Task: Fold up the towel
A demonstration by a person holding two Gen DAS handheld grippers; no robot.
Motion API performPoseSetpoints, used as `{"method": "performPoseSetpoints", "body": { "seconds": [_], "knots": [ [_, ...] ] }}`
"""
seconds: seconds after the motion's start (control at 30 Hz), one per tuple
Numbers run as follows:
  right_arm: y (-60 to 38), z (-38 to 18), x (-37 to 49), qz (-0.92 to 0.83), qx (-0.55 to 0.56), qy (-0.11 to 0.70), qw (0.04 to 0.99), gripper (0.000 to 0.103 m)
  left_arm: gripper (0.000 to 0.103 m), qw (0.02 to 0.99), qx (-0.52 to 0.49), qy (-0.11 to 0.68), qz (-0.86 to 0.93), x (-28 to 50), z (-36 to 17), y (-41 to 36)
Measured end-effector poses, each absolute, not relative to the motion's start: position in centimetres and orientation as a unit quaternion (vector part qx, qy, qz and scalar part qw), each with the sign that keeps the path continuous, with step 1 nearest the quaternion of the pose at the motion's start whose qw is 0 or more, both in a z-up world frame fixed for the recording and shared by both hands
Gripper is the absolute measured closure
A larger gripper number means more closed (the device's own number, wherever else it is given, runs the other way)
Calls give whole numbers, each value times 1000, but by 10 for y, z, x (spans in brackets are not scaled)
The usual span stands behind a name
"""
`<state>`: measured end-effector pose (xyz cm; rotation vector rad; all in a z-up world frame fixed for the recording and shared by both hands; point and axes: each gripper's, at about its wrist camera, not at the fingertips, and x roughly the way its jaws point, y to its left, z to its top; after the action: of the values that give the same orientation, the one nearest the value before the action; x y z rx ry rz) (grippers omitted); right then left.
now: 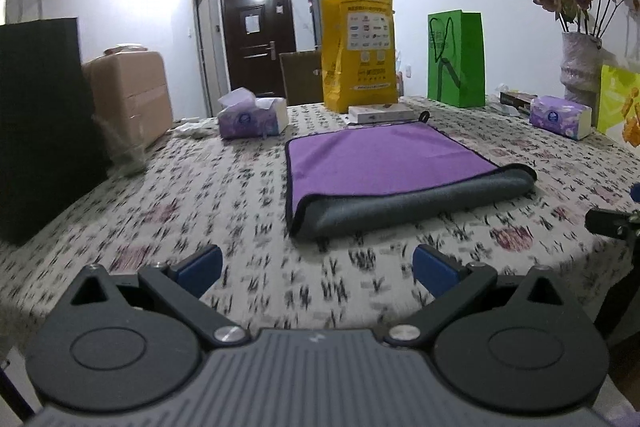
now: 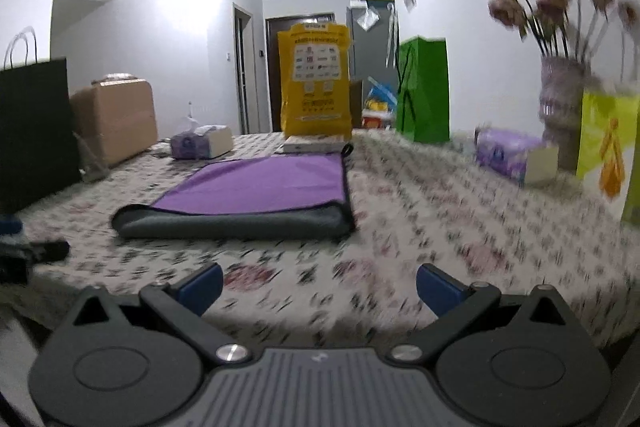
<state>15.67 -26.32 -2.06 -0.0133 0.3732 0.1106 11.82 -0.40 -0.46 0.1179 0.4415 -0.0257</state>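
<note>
A purple towel (image 1: 376,163) with a grey underside lies folded over on the patterned tablecloth (image 1: 200,203); its rounded grey fold faces me. It also shows in the right wrist view (image 2: 260,187). My left gripper (image 1: 318,265) is open and empty, hovering over the cloth short of the towel's near edge. My right gripper (image 2: 320,285) is open and empty, also short of the towel, which lies ahead and to its left. The right gripper's body shows at the right edge of the left wrist view (image 1: 612,223).
Around the table stand a black paper bag (image 1: 36,123), a cardboard box (image 1: 132,95), two tissue packs (image 1: 252,115) (image 1: 560,117), a yellow bag (image 1: 360,55), a green bag (image 1: 456,59), a flat white box (image 1: 380,113) and a vase of flowers (image 1: 580,67).
</note>
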Motion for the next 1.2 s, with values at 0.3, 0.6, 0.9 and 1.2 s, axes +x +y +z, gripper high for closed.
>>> {"method": "performPoseSetpoints", "body": {
  "seconds": [0.3,0.6,0.9,1.2],
  "knots": [
    [-266,-16,220,87,-60,200,974,14,19,967,51,246,-39,191,-6,-2],
    [-278,-13,283,103,-50,223,968,42,57,954,27,295,-52,251,-14,17],
    [-275,-21,319,125,-58,253,958,61,72,944,35,319,-83,257,-27,21],
    [-264,-26,325,138,-76,275,949,98,97,953,48,289,-79,251,-21,21]
  ]
}}
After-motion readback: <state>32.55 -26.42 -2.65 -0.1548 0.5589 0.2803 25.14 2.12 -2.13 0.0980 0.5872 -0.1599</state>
